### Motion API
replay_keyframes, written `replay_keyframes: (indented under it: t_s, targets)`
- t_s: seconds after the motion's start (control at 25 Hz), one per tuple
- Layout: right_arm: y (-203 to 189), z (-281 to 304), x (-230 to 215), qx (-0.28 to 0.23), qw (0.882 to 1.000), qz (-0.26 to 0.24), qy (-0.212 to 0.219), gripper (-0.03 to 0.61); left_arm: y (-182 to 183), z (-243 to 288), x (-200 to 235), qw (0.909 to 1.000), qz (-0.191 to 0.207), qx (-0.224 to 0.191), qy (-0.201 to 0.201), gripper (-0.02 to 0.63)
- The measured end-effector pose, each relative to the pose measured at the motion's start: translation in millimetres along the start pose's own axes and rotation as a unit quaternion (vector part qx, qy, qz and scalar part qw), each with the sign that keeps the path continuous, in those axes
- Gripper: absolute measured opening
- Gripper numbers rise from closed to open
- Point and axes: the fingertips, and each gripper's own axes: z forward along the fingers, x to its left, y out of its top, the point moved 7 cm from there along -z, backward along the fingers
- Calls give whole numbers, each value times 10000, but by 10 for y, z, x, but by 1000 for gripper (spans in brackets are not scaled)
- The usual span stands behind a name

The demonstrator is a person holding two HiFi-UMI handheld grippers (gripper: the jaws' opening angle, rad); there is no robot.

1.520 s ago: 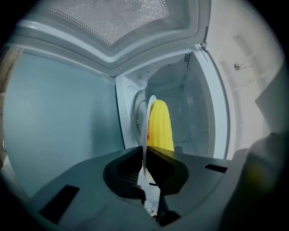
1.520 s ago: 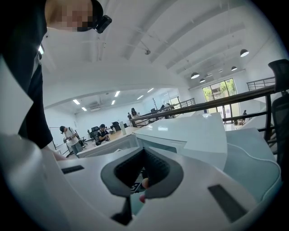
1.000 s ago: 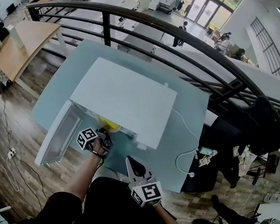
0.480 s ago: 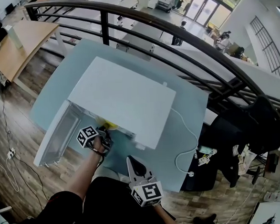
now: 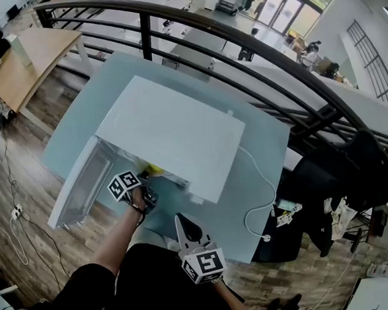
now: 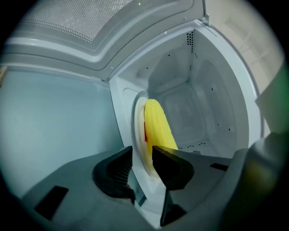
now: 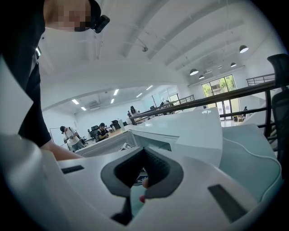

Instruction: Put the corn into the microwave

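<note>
Yellow corn cob (image 6: pixel 158 126) lies on white round plate (image 6: pixel 139 135) inside white box microwave (image 6: pixel 212 103), 1 o'clock of left gripper (image 6: pixel 142 155). Left jaws opening, plate rim between, unpinched. Right gripper (image 7: pixel 142 185) at 5 o'clock, jaws closed, empty. Placement looks done. Left to do: withdraw, shut white hinged door (image 5: pixel 80 185).

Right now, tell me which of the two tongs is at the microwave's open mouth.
The left tongs: jaws opening around the white plate's rim, corn just beyond. The right tongs hang back, shut, short of the microwave.
</note>
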Motion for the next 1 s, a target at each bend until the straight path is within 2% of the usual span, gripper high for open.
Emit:
replay_keyframes:
  t_s: [0.32, 0.6, 0.72, 0.8, 1.0]
  targets:
    - [-72, -22, 58, 96, 9999, 70, 32, 9, 50, -175, -10, 9986, 376, -253, -280, 152]
    - [-115, -37, 140, 69, 9999, 86, 24, 9, -112, -441, 8, 9946, 1026, -62, -133, 149]
    - [-103, -36, 169, 4, 9999, 121, -33, 9, -171, -564, 8, 9894, 1448, -6, -42, 96]
    - [-138, -27, 184, -9, 9997, 214, -98, 9, -184, -650, 4, 9869, 1613, 0, -3, 10]
    - [-171, 25, 320, -31, 9993, 302, -231, 9, -137, -903, -78, 9759, 2160, 96, -307, 3]
